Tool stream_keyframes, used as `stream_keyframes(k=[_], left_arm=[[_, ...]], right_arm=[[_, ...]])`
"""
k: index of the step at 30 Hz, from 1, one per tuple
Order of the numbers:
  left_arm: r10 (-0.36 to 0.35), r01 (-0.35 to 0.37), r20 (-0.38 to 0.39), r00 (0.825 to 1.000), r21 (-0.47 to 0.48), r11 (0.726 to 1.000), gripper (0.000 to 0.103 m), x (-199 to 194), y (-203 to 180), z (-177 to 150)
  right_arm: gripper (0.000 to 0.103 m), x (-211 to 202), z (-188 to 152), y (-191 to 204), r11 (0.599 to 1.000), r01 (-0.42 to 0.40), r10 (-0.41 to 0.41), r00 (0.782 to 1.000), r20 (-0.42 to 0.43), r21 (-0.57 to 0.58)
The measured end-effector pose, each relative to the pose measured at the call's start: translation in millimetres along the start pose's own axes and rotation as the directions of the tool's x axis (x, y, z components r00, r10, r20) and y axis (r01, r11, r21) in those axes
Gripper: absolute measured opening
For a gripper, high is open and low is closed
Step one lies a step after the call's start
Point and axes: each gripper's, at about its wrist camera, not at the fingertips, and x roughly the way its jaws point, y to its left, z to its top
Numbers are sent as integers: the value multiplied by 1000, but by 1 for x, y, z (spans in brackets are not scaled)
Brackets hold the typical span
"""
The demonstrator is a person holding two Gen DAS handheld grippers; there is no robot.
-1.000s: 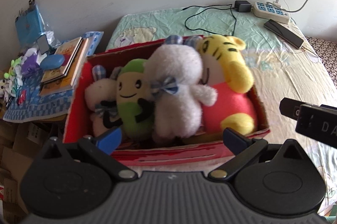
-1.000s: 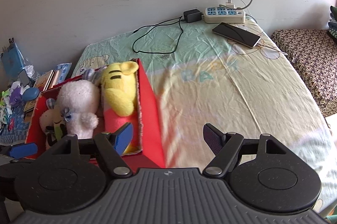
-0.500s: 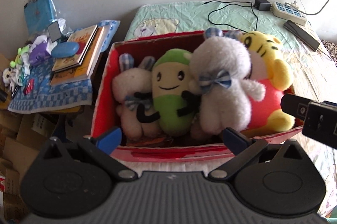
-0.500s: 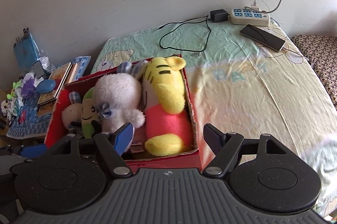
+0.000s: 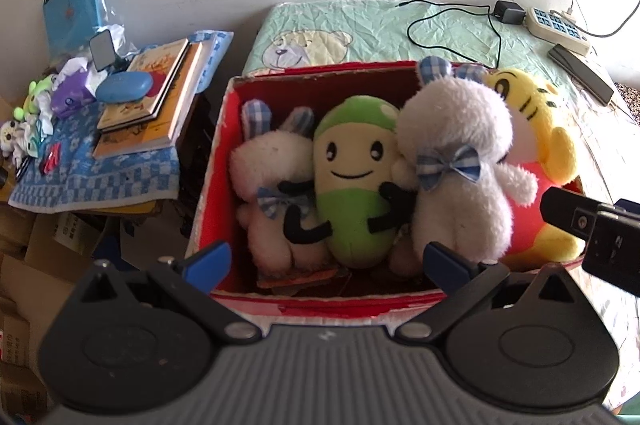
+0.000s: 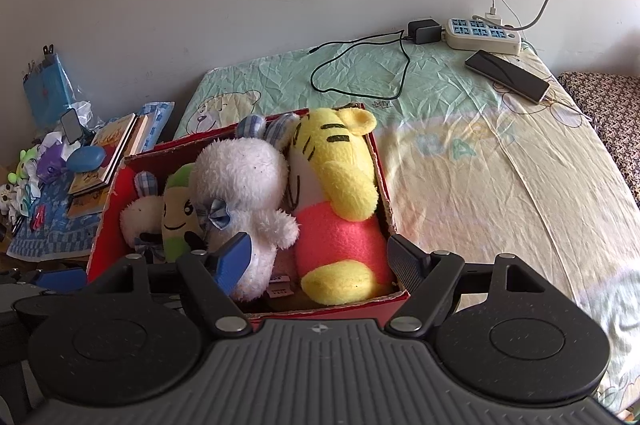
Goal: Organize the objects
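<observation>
Plush toys fill a red cardboard box that sits at the near corner of a bed spread with a pale green and yellow sheet. Four of them stand packed side by side, all upright: a small white bunny with blue checked ears at the left wall, a green bean doll with a smiling face pressed against it, a big white bunny wearing a blue bow, and a yellow tiger in a pink body wedged against the right wall.

Both grippers hover over the near edge of the box. The left gripper has its jaws wide apart, empty, its blue fingertips level with the front wall and spanning the small bunny, the bean doll and part of the big bunny. The right gripper is also spread and holds nothing; its left tip lies in front of the big bunny's side and its right tip sits at the box's right front corner, with the tiger's lower half between them.

Farther up the bed lie a black charger with its looping cable, a white power strip and a dark phone. Beside the bed, to the left, a low stand under a blue checked cloth carries stacked books, a blue case and small toys.
</observation>
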Motion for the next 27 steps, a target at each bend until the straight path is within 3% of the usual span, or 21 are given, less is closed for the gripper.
stream_keyframes(k=[27], left_arm=[[30,-32,72,997,14,999,103,13,18,9]], right_arm=[[77,21,6,16,999,23,-22,1000,18,-41]])
